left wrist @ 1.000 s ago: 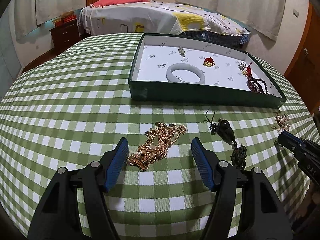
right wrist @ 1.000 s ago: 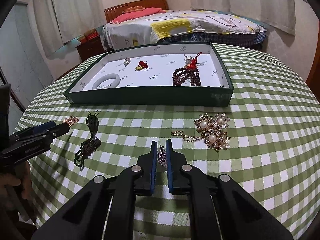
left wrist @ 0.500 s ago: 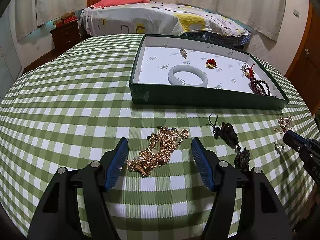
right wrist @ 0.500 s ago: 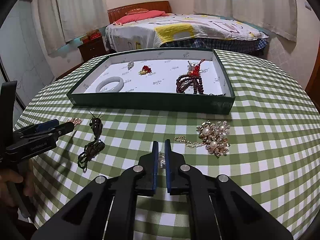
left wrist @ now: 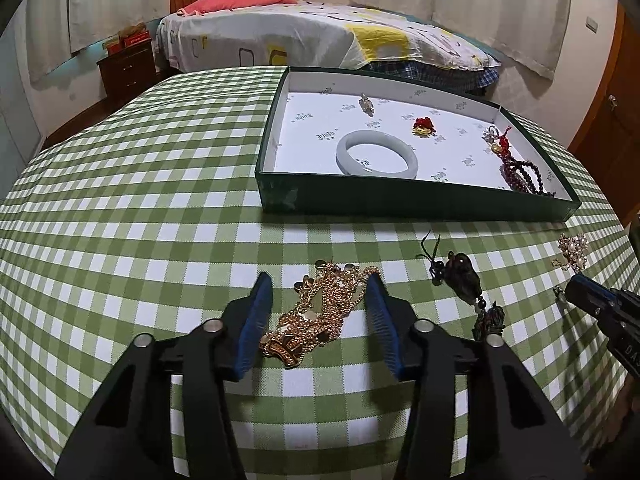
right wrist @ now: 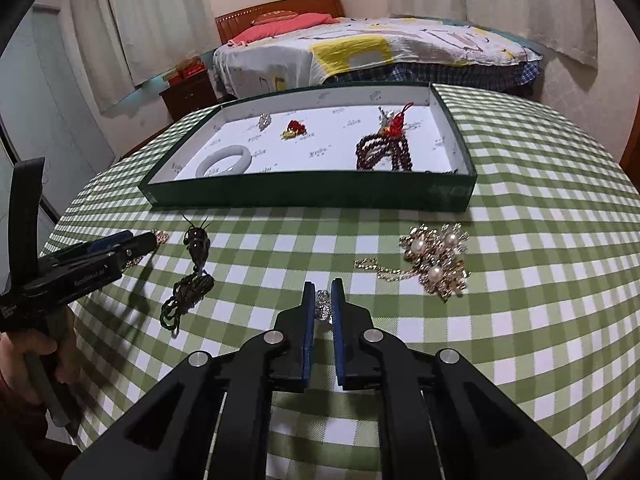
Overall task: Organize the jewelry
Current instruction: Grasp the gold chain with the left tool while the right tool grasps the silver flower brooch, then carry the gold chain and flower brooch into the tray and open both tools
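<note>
Gingham in green and white covers the surface point(left wrist: 120, 216), with a bed point(left wrist: 304, 36) and curtained windows behind. A green tray point(left wrist: 400, 200) holds a pale bangle point(left wrist: 376, 153) and dark beads point(right wrist: 384, 151). The left gripper point(left wrist: 318, 318) straddles the gold necklace point(left wrist: 320, 312) (heaped on the cloth); its jaws have just been closing, narrower than a second ago, but not yet pressing. The right gripper point(right wrist: 322, 304) has jaws nearly together, pinching a small silvery piece point(right wrist: 322, 307), mostly hidden and hard to identify. A pearl brooch point(right wrist: 436, 258) lies nearby.
</note>
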